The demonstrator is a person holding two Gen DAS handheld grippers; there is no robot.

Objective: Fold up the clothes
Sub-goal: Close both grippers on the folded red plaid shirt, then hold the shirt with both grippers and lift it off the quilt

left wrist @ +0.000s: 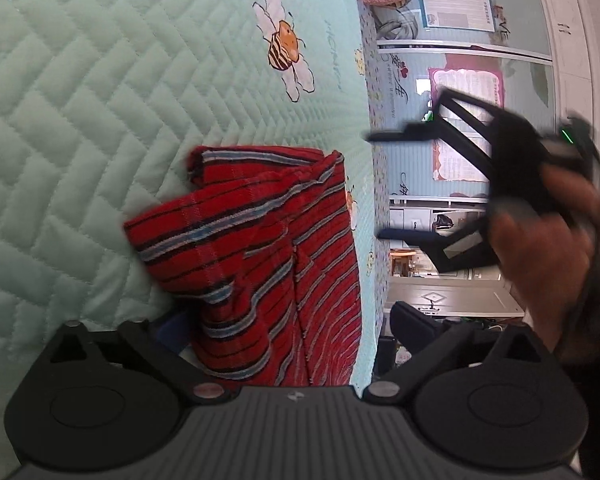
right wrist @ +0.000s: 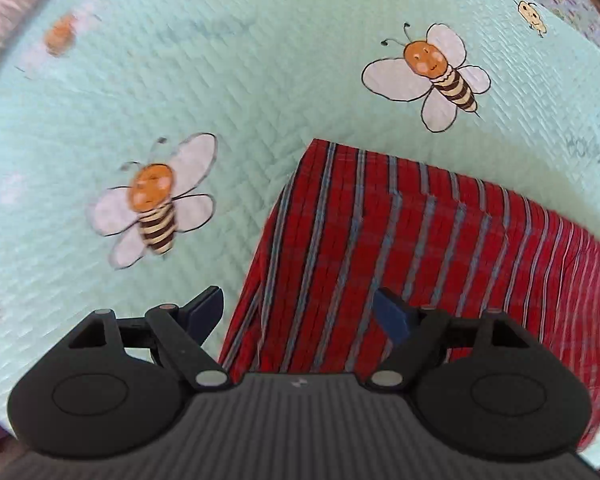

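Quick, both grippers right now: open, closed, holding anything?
Left gripper: open wide, holding nothing; the red striped garment lies between its fingers, unpinched.
Right gripper: open, empty, above the garment's edge on the mint quilt.

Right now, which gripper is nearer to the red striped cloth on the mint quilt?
Left. The left gripper straddles the red striped cloth; the right gripper hangs open beside it.

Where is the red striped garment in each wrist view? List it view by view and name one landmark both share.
Left wrist: red striped garment, lower centre, rumpled, running down to the camera's own jaws.
Right wrist: same garment, lower right, flat, under the open right gripper.
Shared landmark: the mint quilt with bee prints.
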